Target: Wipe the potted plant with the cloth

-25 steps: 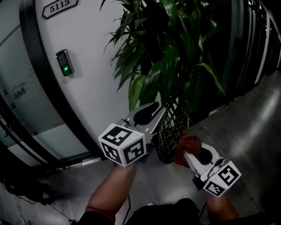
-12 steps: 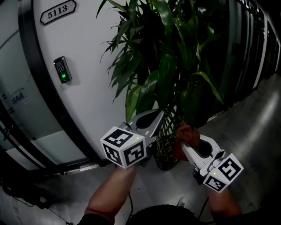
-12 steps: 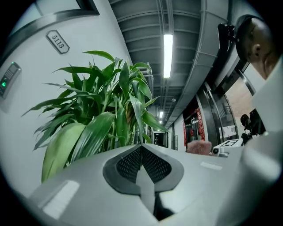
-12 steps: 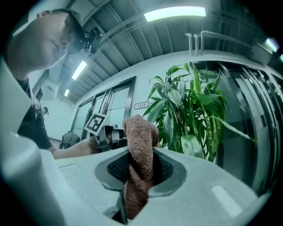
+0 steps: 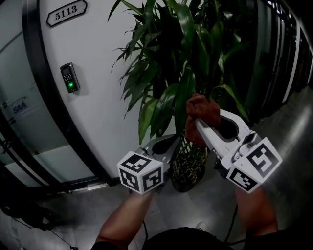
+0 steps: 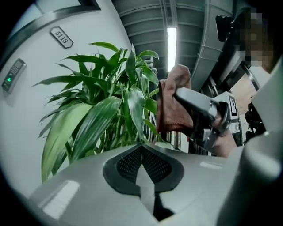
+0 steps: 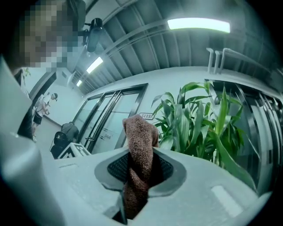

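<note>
The right gripper [image 5: 204,129] has been raised from pot level to the foliage, its jaws clamped on the brown cloth [image 5: 201,110]. The left gripper [image 5: 172,140] is held low by the stems, jaws together with nothing seen between them. The potted plant [image 5: 181,58] stands directly ahead. A broad drooping leaf [image 5: 183,95], its long axis near vertical, lies just left of the cloth, nearest the right gripper.

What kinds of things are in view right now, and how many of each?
grippers: 2, left gripper and right gripper
cloth: 1
potted plant: 1
door number plate: 1
keypad reader: 1
Total: 6
</note>
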A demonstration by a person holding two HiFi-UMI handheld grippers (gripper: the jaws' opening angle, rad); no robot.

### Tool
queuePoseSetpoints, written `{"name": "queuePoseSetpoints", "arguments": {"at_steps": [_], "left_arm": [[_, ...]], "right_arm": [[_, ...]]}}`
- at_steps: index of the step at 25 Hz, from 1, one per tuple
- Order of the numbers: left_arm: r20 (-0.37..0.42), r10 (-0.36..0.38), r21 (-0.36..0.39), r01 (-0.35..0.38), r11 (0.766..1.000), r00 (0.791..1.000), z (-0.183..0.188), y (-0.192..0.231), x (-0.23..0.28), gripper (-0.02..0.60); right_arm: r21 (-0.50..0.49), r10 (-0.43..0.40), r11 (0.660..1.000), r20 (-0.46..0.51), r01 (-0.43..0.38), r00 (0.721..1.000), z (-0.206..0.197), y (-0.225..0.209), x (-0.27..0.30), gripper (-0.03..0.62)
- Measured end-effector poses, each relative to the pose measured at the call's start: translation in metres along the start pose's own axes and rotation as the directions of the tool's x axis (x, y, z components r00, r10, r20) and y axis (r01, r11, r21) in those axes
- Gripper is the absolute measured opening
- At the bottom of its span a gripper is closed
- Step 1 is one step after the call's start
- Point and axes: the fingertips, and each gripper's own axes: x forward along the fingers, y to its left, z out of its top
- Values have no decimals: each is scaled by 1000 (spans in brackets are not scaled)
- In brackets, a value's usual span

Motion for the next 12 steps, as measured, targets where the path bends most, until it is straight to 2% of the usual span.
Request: {"name": "queuePoseSetpoints", "arguments": {"at_steps": [12], "left_arm": [[-21, 28, 52, -27, 998, 999, -17, -14, -9, 15]], "right_arm": [[-60, -125, 990, 68, 129, 990, 45, -55, 55, 71]]}}
